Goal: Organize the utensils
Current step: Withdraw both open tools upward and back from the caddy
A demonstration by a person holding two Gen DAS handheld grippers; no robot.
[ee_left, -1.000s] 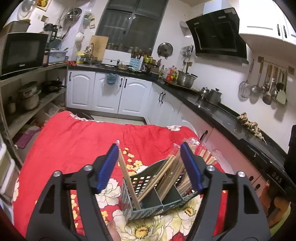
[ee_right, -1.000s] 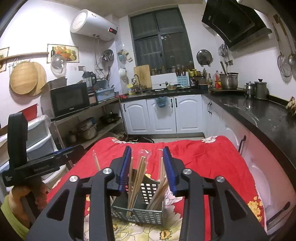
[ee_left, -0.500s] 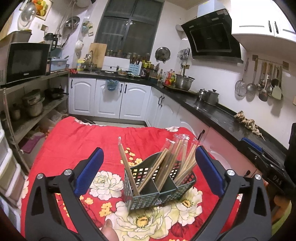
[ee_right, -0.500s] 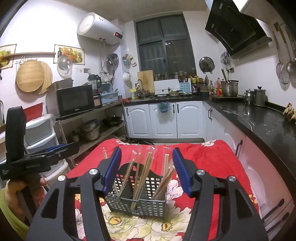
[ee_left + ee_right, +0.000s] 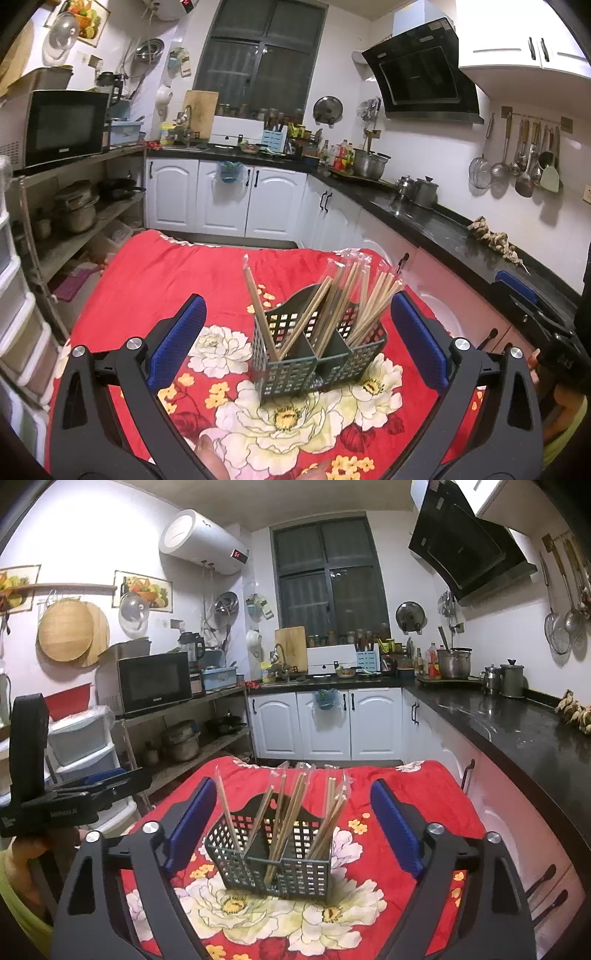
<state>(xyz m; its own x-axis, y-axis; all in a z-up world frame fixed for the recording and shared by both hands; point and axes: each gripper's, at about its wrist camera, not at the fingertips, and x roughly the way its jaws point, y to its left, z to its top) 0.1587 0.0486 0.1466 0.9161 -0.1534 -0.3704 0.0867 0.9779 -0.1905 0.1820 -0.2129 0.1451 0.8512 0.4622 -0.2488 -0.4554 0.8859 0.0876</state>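
A dark green slotted utensil basket [image 5: 317, 354] [image 5: 273, 864] stands on the red flowered tablecloth [image 5: 147, 288] [image 5: 406, 797]. Its compartments hold several wooden chopsticks [image 5: 369, 299] [image 5: 291, 805] in clear sleeves, all leaning. My left gripper [image 5: 297, 306] is open wide, with the basket ahead of its blue pads [image 5: 177, 339] and untouched. My right gripper [image 5: 293, 788] faces the basket from another side. Its jaws are opening, and the basket stands in front of the gap, clear of both pads [image 5: 395, 830]. A hand holds the left gripper [image 5: 74, 797] at the left edge of the right wrist view.
A black counter [image 5: 443, 229] [image 5: 517, 731] with pots runs along the right over white cabinets. A metal shelf with a microwave [image 5: 62, 125] [image 5: 155, 681] and pans stands left of the table. White plastic drawers [image 5: 81, 746] sit near the left gripper.
Both grippers opened wide and drew back from the basket, which now looks smaller and stands free ahead of the pads. The chopsticks stay in the basket.
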